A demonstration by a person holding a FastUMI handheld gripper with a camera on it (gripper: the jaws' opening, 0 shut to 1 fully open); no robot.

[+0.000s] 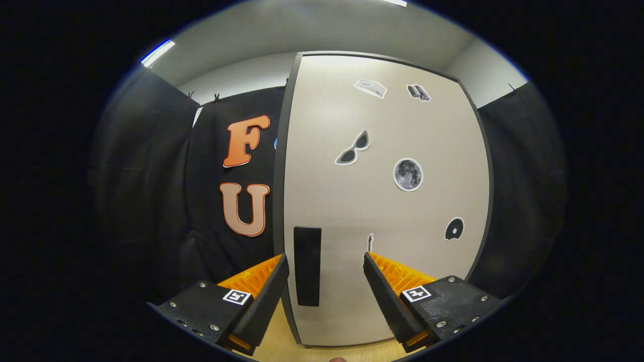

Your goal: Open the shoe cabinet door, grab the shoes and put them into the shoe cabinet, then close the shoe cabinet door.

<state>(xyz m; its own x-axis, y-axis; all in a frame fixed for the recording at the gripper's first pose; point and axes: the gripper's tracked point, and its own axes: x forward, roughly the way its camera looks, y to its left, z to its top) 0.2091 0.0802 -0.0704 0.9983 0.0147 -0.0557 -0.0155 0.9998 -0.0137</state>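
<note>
The shoe cabinet door stands shut and takes up most of what lies ahead: a tall, pale, flat panel with a dark edge, the black booth cloth hanging to either side. It looks like a stiff board on hinges (likely along the far edge at 3 o'clock, though no hinge shows), so I'd expect it to swing light and easy, with no give to squeeze.

Scattered over it are 5 or so stickers: a moon near the middle, sunglasses at 10 o'clock from it, and a dark disc at 4 o'clock from it.

The place to take hold is the handle, a dark upright slot or bar low on the door near its 9 o'clock edge. It is smooth and narrow, so a pinch across its width, or a finger hooked behind the door's edge, seems the sure way.

The gripper has its 2 fingers spread wide, holding nothing; the handle sits between them, nearer the left one and a little beyond the tips. A strip of pale wood floor shows underneath.
</note>
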